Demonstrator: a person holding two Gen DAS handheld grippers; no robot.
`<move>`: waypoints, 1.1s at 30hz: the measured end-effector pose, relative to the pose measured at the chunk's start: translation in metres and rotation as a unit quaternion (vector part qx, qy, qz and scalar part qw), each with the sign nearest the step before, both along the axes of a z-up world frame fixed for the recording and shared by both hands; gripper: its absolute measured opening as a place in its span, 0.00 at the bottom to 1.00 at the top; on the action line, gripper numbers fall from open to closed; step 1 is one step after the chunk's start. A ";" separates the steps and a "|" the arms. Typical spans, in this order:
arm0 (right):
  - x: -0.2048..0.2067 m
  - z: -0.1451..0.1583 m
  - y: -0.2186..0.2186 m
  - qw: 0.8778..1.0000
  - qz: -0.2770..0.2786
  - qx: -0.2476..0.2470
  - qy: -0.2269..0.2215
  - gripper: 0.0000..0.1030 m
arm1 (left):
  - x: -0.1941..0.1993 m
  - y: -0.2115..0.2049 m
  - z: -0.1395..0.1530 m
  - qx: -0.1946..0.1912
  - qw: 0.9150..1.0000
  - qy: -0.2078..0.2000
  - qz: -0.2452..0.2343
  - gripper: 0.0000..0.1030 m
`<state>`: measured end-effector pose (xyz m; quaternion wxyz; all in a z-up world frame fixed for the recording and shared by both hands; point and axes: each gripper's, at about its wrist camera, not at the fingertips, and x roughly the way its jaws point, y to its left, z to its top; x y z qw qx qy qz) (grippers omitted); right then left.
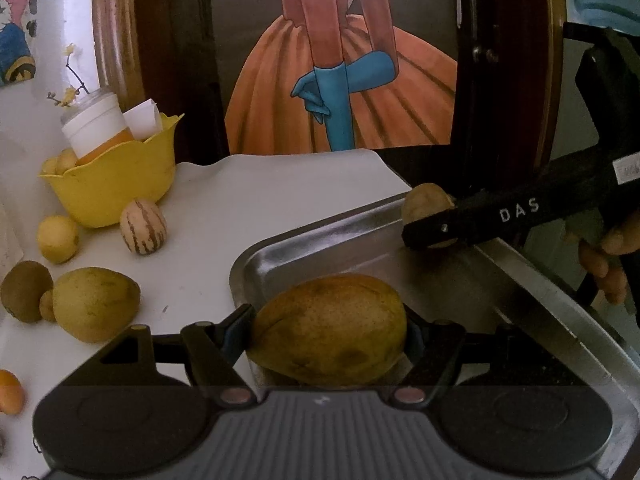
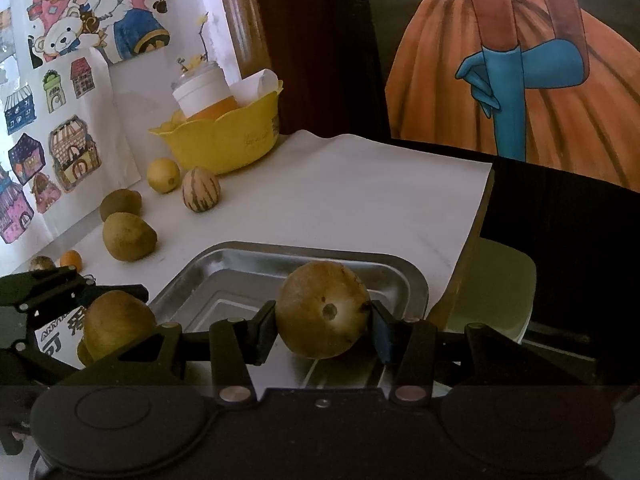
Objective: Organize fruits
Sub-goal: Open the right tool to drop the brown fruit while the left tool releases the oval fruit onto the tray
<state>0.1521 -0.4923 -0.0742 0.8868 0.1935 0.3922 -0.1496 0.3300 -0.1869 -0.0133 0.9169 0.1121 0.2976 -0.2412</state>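
Note:
My left gripper [image 1: 328,330] is shut on a large yellow-brown mango [image 1: 328,320], held over the near left corner of a steel tray [image 1: 320,248]. My right gripper [image 2: 323,326] is shut on a round tan fruit [image 2: 320,312] with a small pit at its end, held above the tray [image 2: 224,264]. In the left wrist view the right gripper [image 1: 426,220] comes in from the right over the tray's far rim, and its tan fruit [image 1: 424,202] shows between its fingers. The tray's floor looks bare where it shows.
On the white sheet left of the tray lie a second mango [image 1: 96,304], a kiwi [image 1: 24,290], a lemon [image 1: 58,238], a striped melon [image 1: 143,226] and a small orange fruit [image 1: 8,390]. A yellow bowl [image 1: 116,188] with a white-lidded cup stands at the back left.

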 end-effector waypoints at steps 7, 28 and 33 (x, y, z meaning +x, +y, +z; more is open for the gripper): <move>0.000 0.000 0.001 1.000 -0.001 0.000 0.001 0.50 | -0.001 0.000 -0.005 0.008 1.000 0.003 0.000 0.75; -0.007 0.008 0.013 1.000 0.012 -0.003 0.009 0.56 | -0.025 0.005 0.001 0.007 1.000 -0.006 -0.009 0.82; -0.012 0.016 0.021 1.000 0.015 -0.001 0.002 0.63 | -0.038 0.018 0.009 -0.007 1.000 -0.006 0.004 0.87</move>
